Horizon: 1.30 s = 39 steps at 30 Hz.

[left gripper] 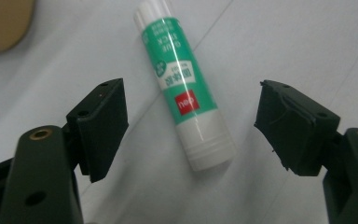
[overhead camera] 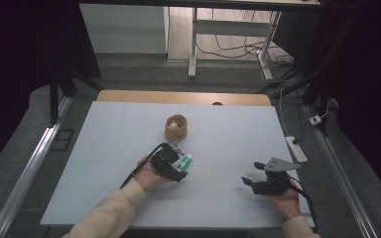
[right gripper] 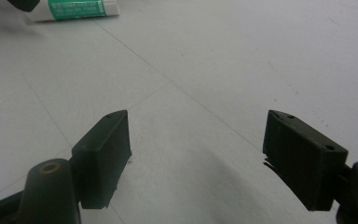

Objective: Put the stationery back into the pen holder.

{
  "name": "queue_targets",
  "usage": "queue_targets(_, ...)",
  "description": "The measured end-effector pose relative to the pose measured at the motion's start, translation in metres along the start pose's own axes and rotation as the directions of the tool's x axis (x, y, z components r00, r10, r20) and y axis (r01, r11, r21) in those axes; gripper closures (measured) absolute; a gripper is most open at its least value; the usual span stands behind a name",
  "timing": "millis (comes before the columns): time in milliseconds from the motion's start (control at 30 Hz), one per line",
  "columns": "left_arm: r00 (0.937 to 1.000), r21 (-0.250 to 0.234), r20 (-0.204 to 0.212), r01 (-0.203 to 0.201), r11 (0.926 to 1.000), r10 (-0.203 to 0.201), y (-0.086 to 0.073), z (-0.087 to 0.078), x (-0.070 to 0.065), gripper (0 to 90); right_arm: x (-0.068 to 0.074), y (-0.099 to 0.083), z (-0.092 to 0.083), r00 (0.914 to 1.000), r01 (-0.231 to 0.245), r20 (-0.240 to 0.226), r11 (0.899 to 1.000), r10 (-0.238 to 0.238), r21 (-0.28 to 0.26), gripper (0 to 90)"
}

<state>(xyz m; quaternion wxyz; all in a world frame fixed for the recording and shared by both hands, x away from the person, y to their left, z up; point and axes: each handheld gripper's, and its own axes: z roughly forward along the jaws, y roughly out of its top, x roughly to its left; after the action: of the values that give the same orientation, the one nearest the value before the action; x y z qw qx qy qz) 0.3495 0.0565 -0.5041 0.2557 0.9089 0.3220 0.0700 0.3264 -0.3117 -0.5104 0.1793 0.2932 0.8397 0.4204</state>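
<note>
Left gripper view shows your left gripper (left gripper: pixel 191 126) with its jaws spread wide on either side of a green-and-white glue stick (left gripper: pixel 184 84) lying flat on the white counter (left gripper: pixel 284 42), neither jaw touching it. Your right gripper (overhead camera: pixel 260 177) sits well apart to the right, jaws open and empty. A tan tape roll (overhead camera: pixel 176 127) stands just beyond the glue stick

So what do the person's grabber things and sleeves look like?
Both grippers are black. The left gripper trails a black cable. The right gripper has a grey three-cornered plate on top and a cable too. Each has two chunky black jaws with small holes. The sleeves are cream.
</note>
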Motion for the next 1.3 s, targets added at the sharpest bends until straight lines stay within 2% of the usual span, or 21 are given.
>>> queue_targets(67,0.9998,0.018,-0.013,-0.014,0.9997,0.014,0.000,0.002,-0.003,25.6,0.000,0.000,0.000,1.0000,0.001,0.002,1.000,-0.001,0.002,23.2)
queue_targets(233,0.9995,0.036,-0.023,-0.019,0.9992,0.020,-0.002,0.006,-0.006,32.1,0.000,0.000,0.000,1.0000,0.003,0.002,1.000,-0.003,0.002,23.2)
queue_targets(333,0.9993,0.049,-0.035,-0.011,0.9987,0.012,-0.004,0.009,-0.005,38.9,0.000,0.000,0.000,1.0000,0.003,0.002,1.000,-0.003,-0.002,23.2)
queue_targets(467,0.9999,0.044,-0.008,0.012,0.9990,-0.012,-0.006,0.009,-0.003,50.2,0.000,0.000,0.000,1.0000,0.004,0.001,1.000,-0.004,-0.001,23.2)
queue_targets(533,0.9996,0.038,-0.021,0.018,0.9991,-0.017,-0.006,0.009,-0.003,55.7,0.000,0.000,0.000,1.0000,0.005,0.001,1.000,-0.005,-0.001,23.2)
queue_targets(633,0.9997,0.035,-0.014,0.020,0.9992,-0.019,-0.006,0.009,-0.003,63.7,0.000,0.001,0.000,1.0000,0.004,0.001,1.000,-0.004,-0.004,23.2)
queue_targets(767,0.9997,0.028,0.001,0.025,0.9993,-0.025,-0.007,0.009,0.000,64.2,0.000,0.001,-0.001,0.9999,0.012,0.004,1.000,-0.012,-0.002,23.2)
queue_targets(900,1.0000,0.012,-0.006,0.007,0.9999,-0.007,-0.008,0.006,0.001,64.4,0.000,0.001,-0.002,0.9999,0.012,0.007,1.000,-0.012,-0.007,23.3)
queue_targets(1000,0.9999,-0.008,0.014,0.005,1.0000,-0.005,-0.010,0.002,0.005,64.4,0.001,0.002,-0.003,0.9999,0.012,0.007,1.000,-0.012,-0.015,23.6)
queue_targets(1300,0.9977,-0.101,0.066,0.021,0.9947,-0.014,-0.017,-0.022,0.013,64.4,0.004,0.004,-0.004,0.9995,0.032,0.005,0.999,-0.031,-0.041,24.1)
